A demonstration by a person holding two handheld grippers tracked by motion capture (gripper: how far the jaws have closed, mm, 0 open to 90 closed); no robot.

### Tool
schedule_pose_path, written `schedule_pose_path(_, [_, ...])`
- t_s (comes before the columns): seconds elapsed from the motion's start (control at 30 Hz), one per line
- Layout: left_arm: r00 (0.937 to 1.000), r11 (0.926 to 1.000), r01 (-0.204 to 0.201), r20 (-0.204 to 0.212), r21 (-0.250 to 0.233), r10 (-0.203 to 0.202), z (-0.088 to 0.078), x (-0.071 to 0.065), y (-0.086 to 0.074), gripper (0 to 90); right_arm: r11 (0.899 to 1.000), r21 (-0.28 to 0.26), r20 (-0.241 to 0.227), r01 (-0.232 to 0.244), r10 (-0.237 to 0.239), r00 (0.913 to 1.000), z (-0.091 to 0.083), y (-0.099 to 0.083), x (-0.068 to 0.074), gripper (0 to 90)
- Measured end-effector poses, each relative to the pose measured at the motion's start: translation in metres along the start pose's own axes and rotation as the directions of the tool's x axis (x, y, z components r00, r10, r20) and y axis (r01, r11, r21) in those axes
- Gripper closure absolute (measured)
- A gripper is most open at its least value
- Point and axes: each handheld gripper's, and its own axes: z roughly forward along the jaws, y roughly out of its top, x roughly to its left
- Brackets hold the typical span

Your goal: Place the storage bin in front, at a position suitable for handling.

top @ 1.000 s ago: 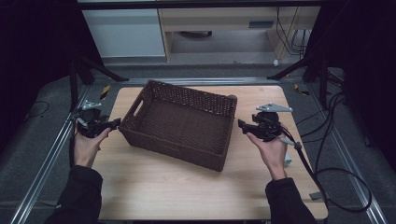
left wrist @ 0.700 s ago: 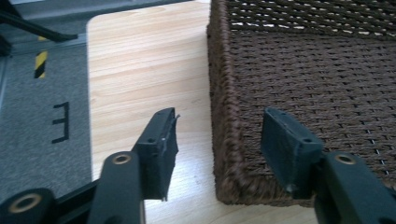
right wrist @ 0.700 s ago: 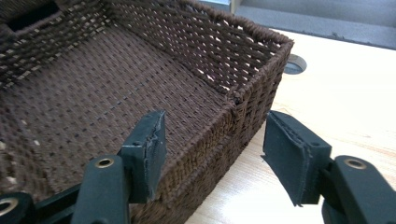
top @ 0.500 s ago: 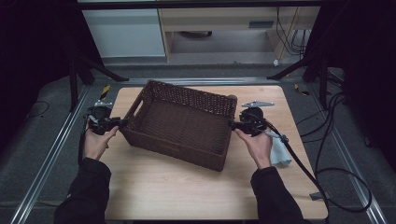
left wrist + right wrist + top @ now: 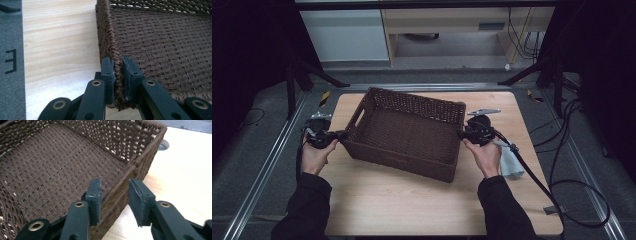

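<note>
A dark brown woven basket [image 5: 402, 157] stands empty and slightly askew on the wooden table [image 5: 412, 205]. My left gripper [image 5: 341, 135] is at its left end. In the left gripper view its jaws have just closed, and the left gripper [image 5: 118, 62] is shut on the basket wall [image 5: 160, 45], pads pressed on both faces. My right gripper [image 5: 460, 133] is at the right end. Its jaws have just been closing. In the right gripper view the right gripper [image 5: 115, 183] straddles the basket wall [image 5: 120, 192], one jaw inside and one outside, with a gap still showing at the outer pad.
A pale blue cloth [image 5: 511, 162] lies by the right hand. The right gripper's cable [image 5: 537, 185] trails off the table's right edge. Metal rails [image 5: 267, 165] and grey floor flank the table. A round hole [image 5: 163, 145] sits in the tabletop beyond the basket's corner.
Both hands moved inward to the basket's ends. The left jaws closed onto the left wall. The right jaws narrowed around the right wall.
</note>
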Motion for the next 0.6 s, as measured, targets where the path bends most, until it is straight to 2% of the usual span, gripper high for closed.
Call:
schedule_pose_path(0.07, [1.0000,1.0000,-0.006,0.000,-0.003,0.006,-0.002,-0.004,-0.004,78.4,1.000,0.013,0.000,0.015,-0.015,0.9999,0.004,-0.003,0.003,67.0])
schedule_pose_path(0.17, [1.0000,1.0000,-0.001,-0.004,-0.006,0.001,-0.006,-0.009,-0.008,78.1,0.999,-0.003,0.030,0.033,-0.033,0.9990,0.004,-0.006,0.006,70.1])
schedule_pose_path(0.33, [0.9999,0.9999,0.000,-0.012,-0.012,0.000,-0.010,-0.017,-0.014,77.9,1.000,-0.027,-0.009,0.007,-0.007,0.9999,-0.002,-0.013,0.000,72.6])
schedule_pose_path(0.5, [0.9998,0.9998,-0.012,-0.013,-0.012,0.012,-0.013,-0.027,-0.018,78.0,0.999,-0.017,-0.003,0.034,-0.034,0.9994,-0.011,-0.020,0.000,72.3])
schedule_pose_path(0.6, [0.9999,0.9998,-0.013,-0.009,-0.015,0.012,-0.016,-0.031,-0.023,77.9,0.999,-0.027,-0.008,0.029,-0.029,0.9995,-0.019,-0.027,-0.001,72.1])
